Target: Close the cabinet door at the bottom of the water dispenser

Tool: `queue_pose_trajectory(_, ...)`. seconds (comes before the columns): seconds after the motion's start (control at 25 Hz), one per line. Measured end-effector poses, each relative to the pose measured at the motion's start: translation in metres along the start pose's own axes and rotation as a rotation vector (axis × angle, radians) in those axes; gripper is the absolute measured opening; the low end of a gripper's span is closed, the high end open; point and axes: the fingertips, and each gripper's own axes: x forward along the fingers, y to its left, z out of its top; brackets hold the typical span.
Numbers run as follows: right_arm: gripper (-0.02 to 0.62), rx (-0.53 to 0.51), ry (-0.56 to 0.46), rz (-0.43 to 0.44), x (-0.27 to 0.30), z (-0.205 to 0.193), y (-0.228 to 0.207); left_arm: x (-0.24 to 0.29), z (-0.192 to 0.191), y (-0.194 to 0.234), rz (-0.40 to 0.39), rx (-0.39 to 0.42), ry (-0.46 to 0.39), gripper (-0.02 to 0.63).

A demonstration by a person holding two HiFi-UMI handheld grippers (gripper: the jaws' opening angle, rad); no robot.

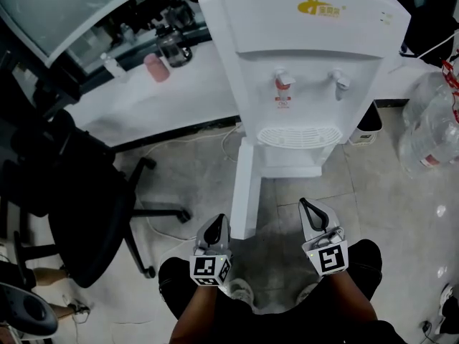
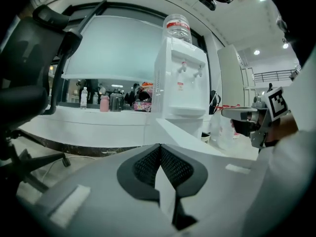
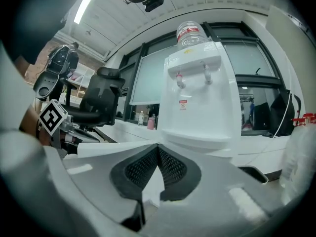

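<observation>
A white water dispenser (image 1: 305,70) stands on the tiled floor ahead of me, with two taps and a drip grille. Its bottom cabinet door (image 1: 246,188) hangs open, swung out toward me on the dispenser's left side. My left gripper (image 1: 217,225) is low, just left of the door's outer edge and apart from it, jaws shut and empty. My right gripper (image 1: 308,208) hovers in front of the open cabinet, also shut and empty. The left gripper view has the door (image 2: 190,139) just beyond the left gripper (image 2: 159,149). In the right gripper view, the dispenser (image 3: 200,93) rises behind the right gripper (image 3: 158,149).
A black office chair (image 1: 86,199) stands to the left, its base near the door. Behind it runs a white desk (image 1: 143,106) with a pink bottle (image 1: 156,68). Clear water jugs (image 1: 430,127) and a black bin (image 1: 371,124) sit to the right. Cables lie on the floor.
</observation>
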Motion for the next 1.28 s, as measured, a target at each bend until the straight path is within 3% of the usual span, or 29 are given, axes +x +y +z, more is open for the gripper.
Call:
queue_pose_trajectory(0.48, 0.003, 0.021, -0.020, -0.023, -0.007, 0.003, -0.009, 0.003, -0.004, -0.017, -0.040, 0.045, 0.005, 0.018)
queue_pose_trajectory(0.72, 0.003, 0.030, -0.023, -0.036, -0.009, 0.001, -0.015, 0.007, -0.011, -0.028, -0.076, -0.016, 0.032, 0.018)
queue_pose_trajectory(0.84, 0.003, 0.031, -0.015, -0.043, -0.012, -0.002, -0.019, 0.010, -0.005, -0.033, -0.095, -0.013, 0.000, 0.018)
queue_pose_trajectory(1.28, 0.003, 0.034, -0.014, -0.078, -0.022, -0.005, -0.034, 0.022, -0.003, -0.062, -0.167, 0.010, 0.007, 0.018)
